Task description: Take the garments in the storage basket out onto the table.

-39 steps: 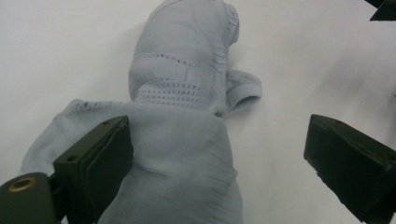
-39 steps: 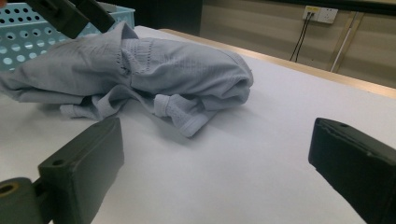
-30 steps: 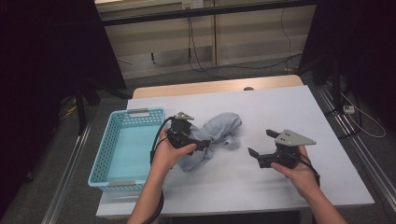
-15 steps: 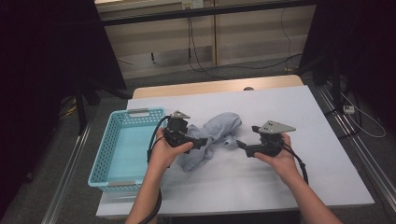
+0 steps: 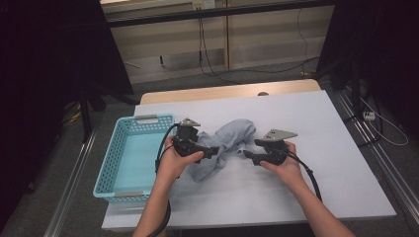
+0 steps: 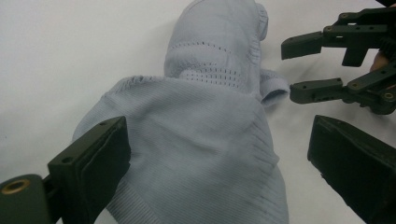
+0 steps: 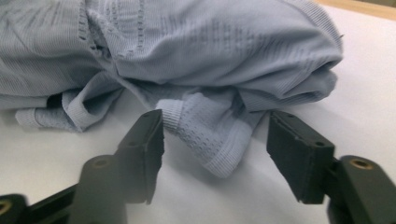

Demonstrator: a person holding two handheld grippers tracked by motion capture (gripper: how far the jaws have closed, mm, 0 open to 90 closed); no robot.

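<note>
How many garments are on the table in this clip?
1. A single pale blue knit garment lies bunched on the white table, between the two grippers and right of the blue basket. The bunched folds could hide a smaller piece.

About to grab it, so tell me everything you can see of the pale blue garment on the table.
The pale blue garment is a ribbed knit with bands of small perforations and folded, cuff-like hems. It lies crumpled in a long heap on the white table, right of the blue basket. The left gripper stands open around its wide end, pads apart from the cloth. The right gripper has just been closing; one hem flap lies between its jaws, not yet pinched.
</note>
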